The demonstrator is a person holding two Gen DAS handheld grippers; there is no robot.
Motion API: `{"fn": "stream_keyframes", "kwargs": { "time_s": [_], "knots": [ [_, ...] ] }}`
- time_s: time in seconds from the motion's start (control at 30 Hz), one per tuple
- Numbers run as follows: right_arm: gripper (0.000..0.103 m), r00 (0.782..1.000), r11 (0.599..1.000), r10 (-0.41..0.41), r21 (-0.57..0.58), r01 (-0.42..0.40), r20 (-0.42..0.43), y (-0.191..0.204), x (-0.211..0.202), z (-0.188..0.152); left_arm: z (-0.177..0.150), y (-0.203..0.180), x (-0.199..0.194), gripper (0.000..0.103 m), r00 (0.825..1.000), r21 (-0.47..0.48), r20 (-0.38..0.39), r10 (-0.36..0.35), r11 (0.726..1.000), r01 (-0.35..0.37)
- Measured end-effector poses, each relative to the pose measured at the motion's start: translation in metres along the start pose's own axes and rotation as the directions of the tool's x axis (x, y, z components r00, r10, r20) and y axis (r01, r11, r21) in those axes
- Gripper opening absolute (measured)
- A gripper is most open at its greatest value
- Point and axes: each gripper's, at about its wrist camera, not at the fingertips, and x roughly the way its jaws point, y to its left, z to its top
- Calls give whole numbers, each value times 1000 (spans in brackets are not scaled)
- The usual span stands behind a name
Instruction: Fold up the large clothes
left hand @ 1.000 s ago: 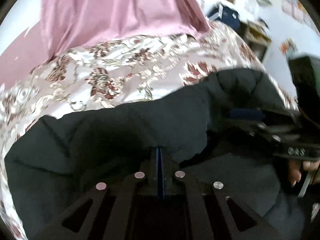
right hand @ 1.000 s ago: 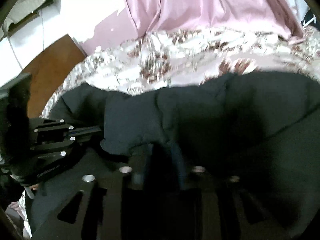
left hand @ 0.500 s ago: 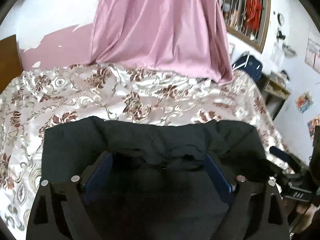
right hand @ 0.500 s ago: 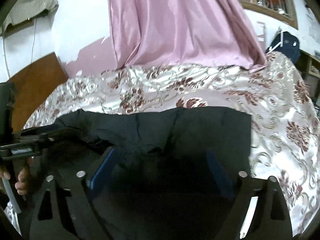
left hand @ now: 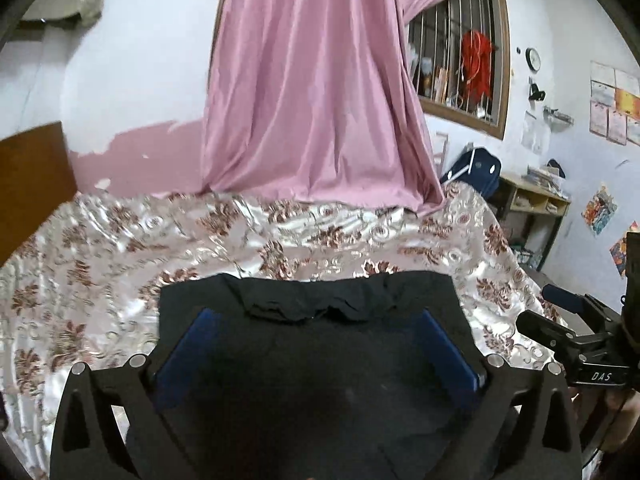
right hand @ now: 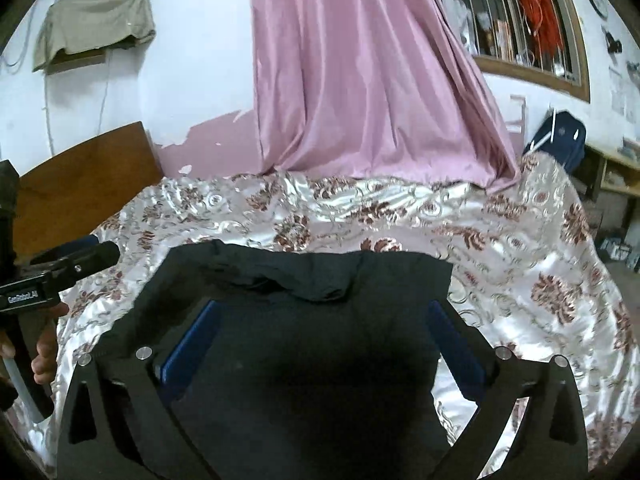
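Now both grippers' jaws wide apart, holding nothing, over black garment (left hand: pixel 312 380), on floral bedspread (left hand: pixel 120 248).

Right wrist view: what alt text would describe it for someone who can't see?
A folded black garment lies on a floral satin bedspread, framed by the open right gripper. A pink curtain hangs behind.

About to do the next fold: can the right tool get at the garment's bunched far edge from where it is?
Probably yes. The right tool is open above the black garment, and the bunched edge lies just ahead with nothing between; the left tool sits off to the side.
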Motion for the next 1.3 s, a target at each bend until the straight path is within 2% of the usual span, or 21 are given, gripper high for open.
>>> {"fn": "stream_keyframes", "kwargs": {
  "time_s": [0.2,0.37,0.6,0.73,1.0,1.1,1.3],
  "knots": [
    [101,999,999,15,-36,-13,31,21,-63,1,-8,-3,-73,103,998,-35,66,-5,999,7],
    [101,997,999,17,-52,-13,78,38,-112,-5,-23,-5,-119,103,994,-16,103,33,999,-31],
    [101,993,997,37,-69,-29,115,66,-170,-25,-45,-2,-186,103,988,-15,156,21,1000,-19],
    [101,989,996,46,-82,-35,138,79,-199,-37,-58,-4,-211,103,987,4,159,-13,1000,13],
    [101,983,994,65,-95,-49,173,96,-237,-61,-82,-8,-249,103,986,40,165,26,999,-33],
    [101,983,992,59,-122,-38,175,104,-247,-75,-91,-6,-258,103,991,34,137,9,999,-14],
    [101,984,987,64,-154,-38,166,110,-264,-101,-116,-7,-271,103,992,47,118,32,998,-38]
  ]
}}
